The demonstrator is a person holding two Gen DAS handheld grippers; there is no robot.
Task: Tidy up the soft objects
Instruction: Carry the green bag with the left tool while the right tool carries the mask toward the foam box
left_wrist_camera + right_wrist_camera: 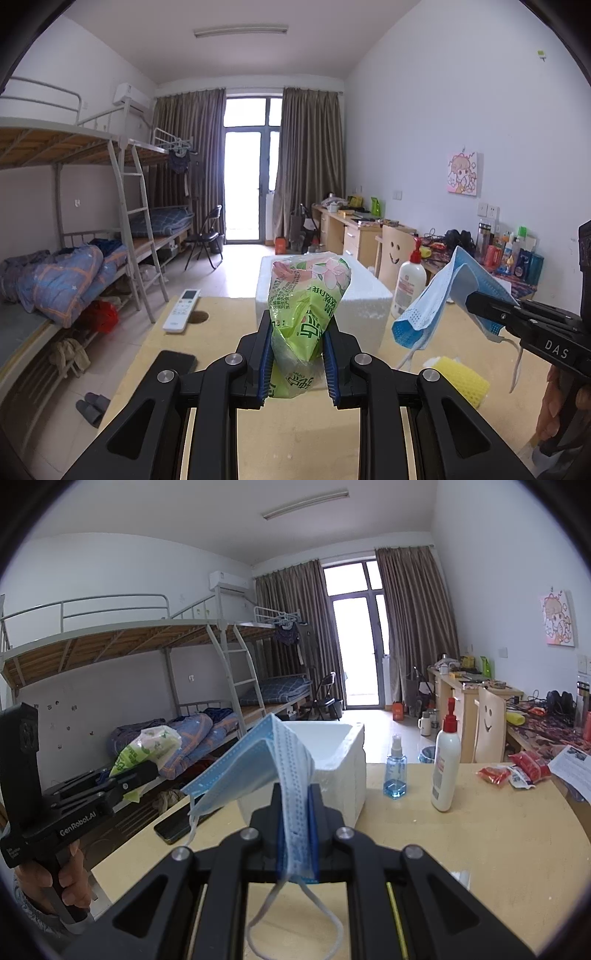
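Fingers (331,354) pinch tissue pack (306,295), foam box (332,753) behind

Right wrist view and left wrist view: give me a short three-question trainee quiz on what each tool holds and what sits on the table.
1. True or false: the right tool is shut on a blue face mask.
2. The left tool grips: A) sponge B) green tissue pack C) remote.
3. Which open white container stands on the table ahead of both tools?

Key: 1 true; 2 B; 3 the foam box.
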